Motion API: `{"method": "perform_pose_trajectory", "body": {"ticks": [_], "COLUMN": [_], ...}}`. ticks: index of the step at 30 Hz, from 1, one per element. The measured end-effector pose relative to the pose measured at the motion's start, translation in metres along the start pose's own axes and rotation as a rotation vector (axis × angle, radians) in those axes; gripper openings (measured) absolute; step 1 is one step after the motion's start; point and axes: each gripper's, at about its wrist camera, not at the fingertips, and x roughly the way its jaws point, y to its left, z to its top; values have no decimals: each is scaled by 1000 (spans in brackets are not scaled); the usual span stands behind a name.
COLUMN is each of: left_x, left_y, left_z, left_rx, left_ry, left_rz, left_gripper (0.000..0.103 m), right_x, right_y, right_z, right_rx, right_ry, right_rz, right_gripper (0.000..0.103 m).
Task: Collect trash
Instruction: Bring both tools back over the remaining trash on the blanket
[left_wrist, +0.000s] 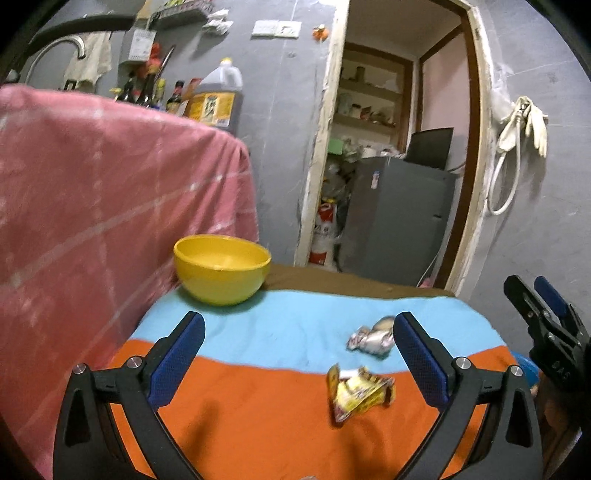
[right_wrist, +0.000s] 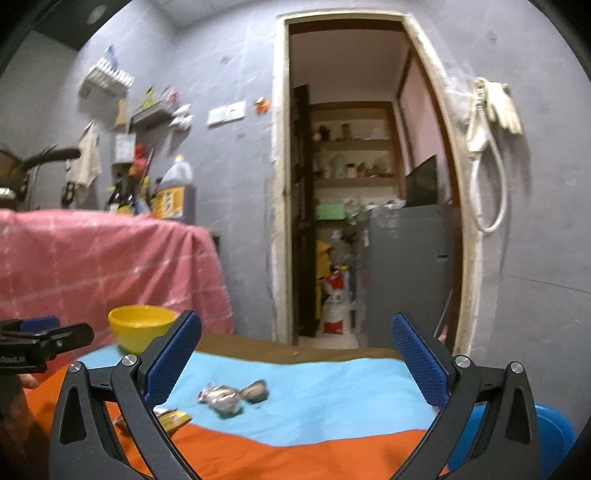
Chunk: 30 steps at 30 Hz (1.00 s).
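Grey plaster walls and an open doorway (right_wrist: 369, 184) back a small table draped in a striped cloth (left_wrist: 280, 424) of orange, light blue and brown bands. Over the orange band the left gripper (left_wrist: 299, 354) hangs with its 2 blue-padded jaws spread wide and nothing between the pads. Just ahead of it, toward its right jaw, a yellow snack wrapper (left_wrist: 360, 393) lies crumpled on the orange band, apart from both pads. Slightly farther, on the blue band, sits a crinkled silver wrapper (left_wrist: 371, 338) with a small brownish scrap (left_wrist: 384, 323) touching its far side. At the far left corner of the cloth stands a yellow bowl (left_wrist: 221, 269), upright, well apart from the wrappers. The right gripper (right_wrist: 297, 356) is likewise released, jaws wide and empty, held over the near right part of the cloth; in its own view the silver wrapper lies between and beyond the jaws, and the yellow wrapper peeks out beside the left jaw. Left of the table rises a pink checked cover (left_wrist: 110, 203), with bottles and a large oil jug (left_wrist: 218, 99) behind it. Past the doorway stand a grey cabinet (left_wrist: 399, 218) and shelves.
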Motion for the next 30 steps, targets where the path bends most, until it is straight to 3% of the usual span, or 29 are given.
{"method": "perform_pose_trajectory", "body": {"ticks": [9, 22, 30], "left_x": [13, 60, 77], "left_y": [4, -13, -25], "left_z": [-14, -30, -25], "left_rx": [-26, -37, -11], "left_ry": [122, 414, 440], "left_rz": [-17, -141, -162], "left_gripper": [100, 100, 99], "right_x": [20, 46, 55], "right_y": [3, -18, -28], "right_z": [-19, -42, -51], "right_rx": [-5, 53, 102], "right_ry": [172, 400, 481], "right_rz": [47, 7, 7], "right_gripper": [103, 103, 103]}}
